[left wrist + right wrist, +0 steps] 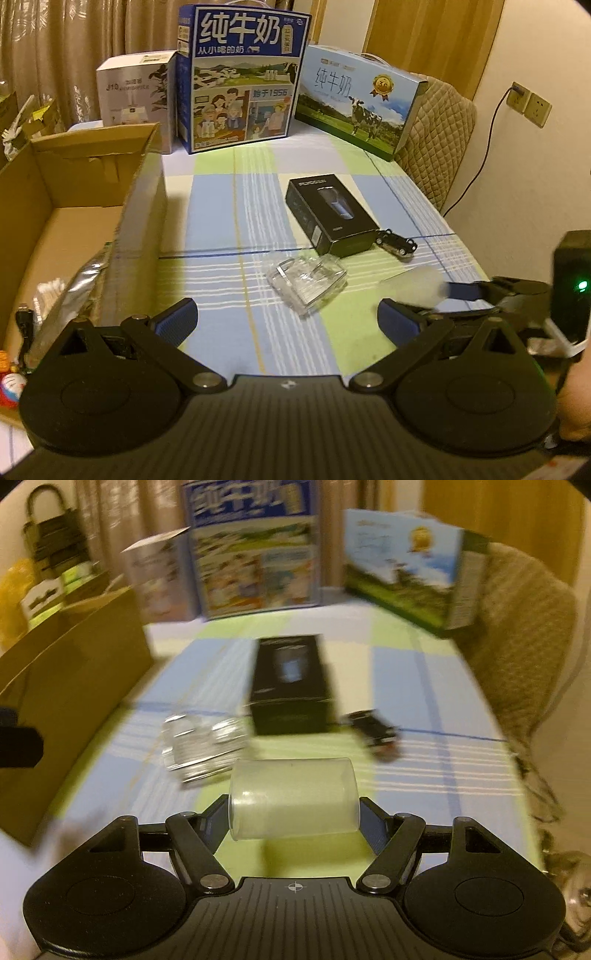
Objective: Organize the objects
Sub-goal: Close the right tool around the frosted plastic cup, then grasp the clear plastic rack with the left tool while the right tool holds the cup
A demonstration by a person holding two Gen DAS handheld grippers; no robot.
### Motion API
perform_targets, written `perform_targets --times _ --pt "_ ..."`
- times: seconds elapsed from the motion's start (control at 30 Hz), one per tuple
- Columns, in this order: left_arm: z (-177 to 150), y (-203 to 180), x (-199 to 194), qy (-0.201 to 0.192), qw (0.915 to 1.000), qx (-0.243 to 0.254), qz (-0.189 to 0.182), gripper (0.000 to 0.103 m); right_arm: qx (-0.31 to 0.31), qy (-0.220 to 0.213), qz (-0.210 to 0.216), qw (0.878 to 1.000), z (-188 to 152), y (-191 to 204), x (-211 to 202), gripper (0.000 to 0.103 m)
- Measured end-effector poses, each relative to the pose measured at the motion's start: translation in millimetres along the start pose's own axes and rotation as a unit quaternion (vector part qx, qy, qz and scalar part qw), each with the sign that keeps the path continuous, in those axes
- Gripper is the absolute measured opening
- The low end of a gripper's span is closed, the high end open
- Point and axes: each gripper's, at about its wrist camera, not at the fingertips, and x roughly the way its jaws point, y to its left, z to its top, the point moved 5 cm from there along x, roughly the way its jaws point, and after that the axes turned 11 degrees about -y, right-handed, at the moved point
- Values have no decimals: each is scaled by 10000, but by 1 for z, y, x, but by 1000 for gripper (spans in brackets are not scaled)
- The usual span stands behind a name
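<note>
My right gripper (293,818) is shut on a frosted translucent plastic cup (293,799), held sideways above the checked tablecloth; in the left wrist view the same cup (413,284) shows blurred at the right gripper's tip. My left gripper (286,319) is open with nothing between its fingers, just short of a clear plastic case (308,282). Beyond it lie a black product box (330,216) and a small black toy car (397,243). The case (203,747), box (291,686) and car (375,731) appear blurred in the right wrist view.
An open cardboard box (74,206) holding several items stands at the left. Two milk cartons (242,74) (358,99) and a white box (136,96) line the far table edge. A quilted chair (439,136) and a wall socket with a cable (524,101) are at the right.
</note>
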Motion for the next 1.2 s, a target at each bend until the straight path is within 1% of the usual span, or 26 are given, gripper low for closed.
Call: perform_targets --times 0.1,0.2,0.33,0.53,0.7,0.9,1.2 --pt "-1 -7 12 -6 10000 -14 -3 102 180 -30 -196 9996 5 -22 -2 69" --pt "-3 -15 27 -25 10000 -16 63 102 296 -6 -271 9992 4 -34 -1 69" --pt "-8 -19 50 1 9998 -159 140 102 327 90 -235 9991 1 -39 6 69" --pt "-14 -17 81 6 9981 -471 399 102 349 173 -266 9989 -2 -46 16 69" --pt "-17 -16 103 0 9971 -538 533 102 422 148 -268 9986 0 -51 20 69" --pt "-20 -19 123 -132 9959 -748 487 102 618 149 -403 9972 1 -61 20 69" --pt "-26 -29 151 -114 9960 -620 628 102 781 127 -566 9953 2 -69 19 69"
